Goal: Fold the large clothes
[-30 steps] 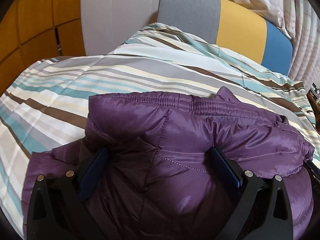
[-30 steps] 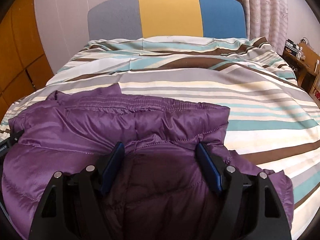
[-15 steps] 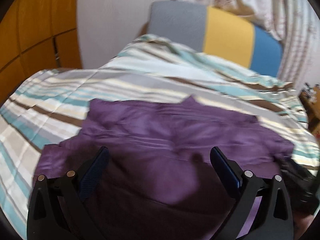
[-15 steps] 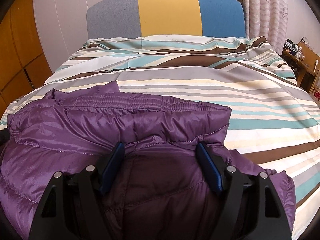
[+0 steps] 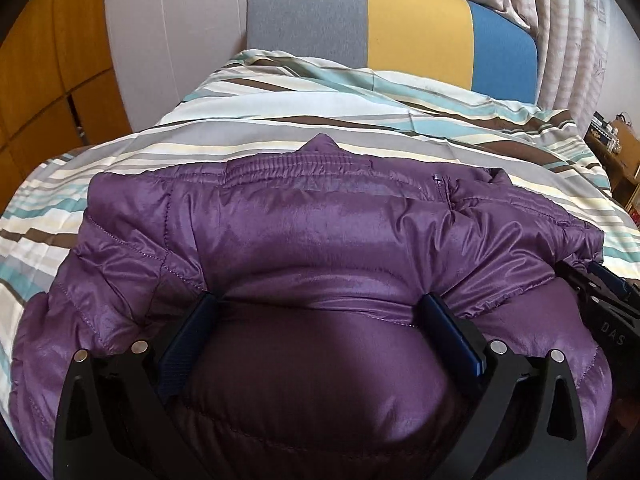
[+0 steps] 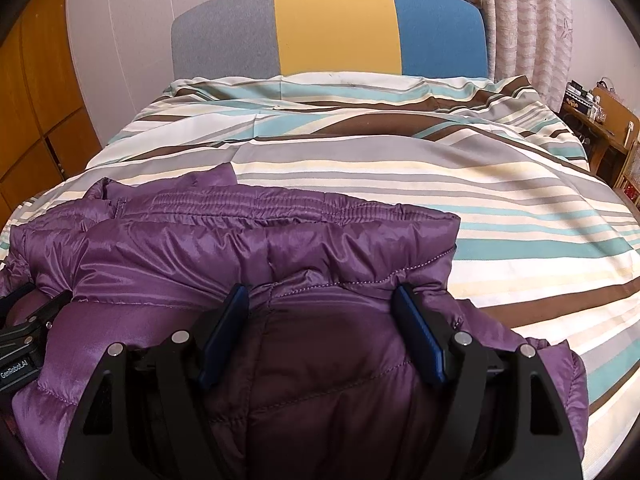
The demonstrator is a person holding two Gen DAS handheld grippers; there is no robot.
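Observation:
A puffy purple jacket (image 5: 320,232) (image 6: 240,248) lies folded on the striped bed cover (image 5: 280,140) (image 6: 440,184), its elastic hem along the far edge. My left gripper (image 5: 318,308) is open wide and pressed down onto the jacket's near part, with padding bulging between the fingers. My right gripper (image 6: 318,292) stands narrower, shut on a thick fold near the jacket's right end, where the fabric puckers at both pads. Each gripper shows at the edge of the other's view: the right gripper (image 5: 608,300) and the left gripper (image 6: 24,336).
A grey, yellow and blue headboard (image 6: 336,28) closes the far end of the bed. An orange wardrobe (image 5: 40,80) stands to the left, and a wooden side table (image 6: 600,120) with small items to the right, under patterned curtains (image 6: 528,20).
My left gripper lifted off the jacket, swung sideways, and now rests on it again nearer the middle, still open. The jacket's top layer looks smoother. The right gripper kept its place and grip.

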